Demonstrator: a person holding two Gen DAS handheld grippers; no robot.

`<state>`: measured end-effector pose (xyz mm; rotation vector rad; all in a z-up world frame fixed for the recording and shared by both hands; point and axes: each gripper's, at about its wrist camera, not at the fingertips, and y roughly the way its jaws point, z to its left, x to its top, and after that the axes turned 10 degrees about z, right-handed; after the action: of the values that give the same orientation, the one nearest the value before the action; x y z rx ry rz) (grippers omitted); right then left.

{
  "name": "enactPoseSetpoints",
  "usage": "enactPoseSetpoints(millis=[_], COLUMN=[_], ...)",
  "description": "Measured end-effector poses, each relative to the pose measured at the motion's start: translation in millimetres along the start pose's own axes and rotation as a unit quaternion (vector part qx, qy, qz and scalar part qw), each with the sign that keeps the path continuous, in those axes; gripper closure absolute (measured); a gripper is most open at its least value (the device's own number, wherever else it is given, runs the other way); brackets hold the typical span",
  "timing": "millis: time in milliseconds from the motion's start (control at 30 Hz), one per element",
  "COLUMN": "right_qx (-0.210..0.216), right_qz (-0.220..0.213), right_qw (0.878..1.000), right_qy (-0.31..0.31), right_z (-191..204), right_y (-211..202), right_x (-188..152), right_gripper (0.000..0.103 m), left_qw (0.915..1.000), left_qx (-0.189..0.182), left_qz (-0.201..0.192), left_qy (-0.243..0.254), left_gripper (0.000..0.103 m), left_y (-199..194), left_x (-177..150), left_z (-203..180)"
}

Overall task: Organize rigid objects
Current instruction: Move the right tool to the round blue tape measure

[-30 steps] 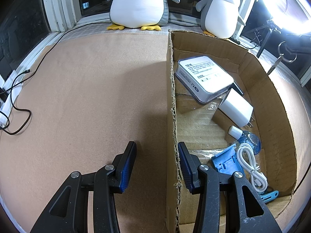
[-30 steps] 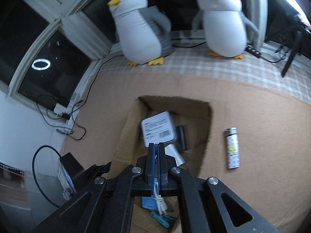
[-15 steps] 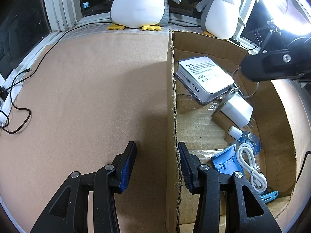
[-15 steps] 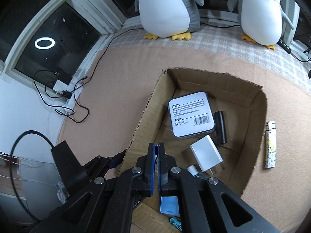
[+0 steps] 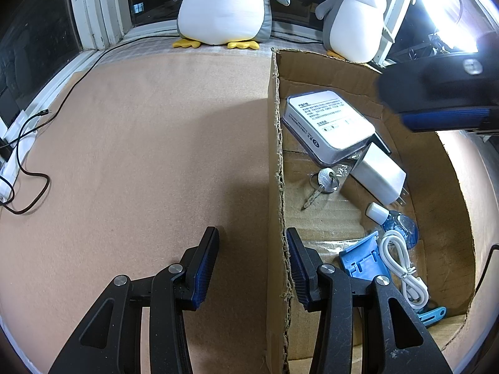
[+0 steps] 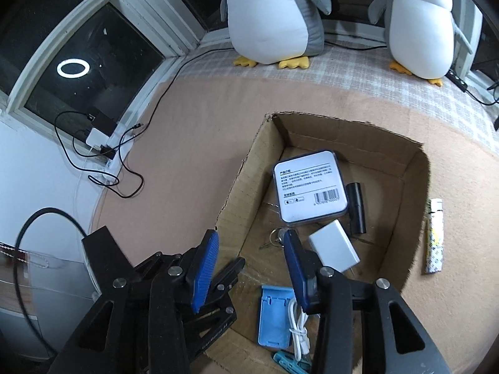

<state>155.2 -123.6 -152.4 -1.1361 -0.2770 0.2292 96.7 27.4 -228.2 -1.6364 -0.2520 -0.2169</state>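
Fingers of right gripper apart, empty, above near-left part of cardboard box. Left gripper fingers also apart, straddling the box's left wall without touching it. Key on ring lies on box floor, just near of white tin, left of white charger. Blue stand and coiled white cable nearer. Patterned lighter on bench, right of box. Two plush penguins at far edge.
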Motion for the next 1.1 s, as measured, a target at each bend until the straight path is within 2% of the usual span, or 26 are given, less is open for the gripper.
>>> enactPoseSetpoints(millis=[300,600,733,933,1033,1100], right_qx=[-0.008,-0.045,-0.062,-0.065,-0.060,-0.079], right_qz=[-0.048,-0.099,-0.106,-0.108,-0.091,-0.082], right_qw=[0.998,0.991,0.988,0.985,0.985,0.984], right_qy=[0.028,0.080,0.096,0.121,0.135,0.140], right_z=[-17.4,-52.1,-60.1,-74.7,-86.3,-94.0], right_y=[-68.8,-150.9,-170.1,-170.0,-143.4,-122.0], right_x=[-34.7,-85.9,-111.1,-152.7,-167.0,-173.4], right_gripper=[0.062,0.061,0.060,0.054,0.053,0.053], left_qw=[1.0000,1.0000,0.9999,0.9999,0.9998,0.9998], left_qx=[0.002,0.004,0.005,0.007,0.010,0.012], left_qz=[0.000,-0.001,-0.002,-0.003,-0.003,-0.003], left_qy=[0.003,0.008,0.011,0.013,0.015,0.016], left_gripper=[0.055,0.055,0.055,0.055,0.055,0.055], left_y=[1.2,0.7,0.3,-0.4,-0.5,-0.9], left_x=[-0.2,-2.0,-2.1,-3.8,-3.7,-3.6], left_z=[-0.6,-3.2,-4.8,-5.6,-7.2,-7.4])
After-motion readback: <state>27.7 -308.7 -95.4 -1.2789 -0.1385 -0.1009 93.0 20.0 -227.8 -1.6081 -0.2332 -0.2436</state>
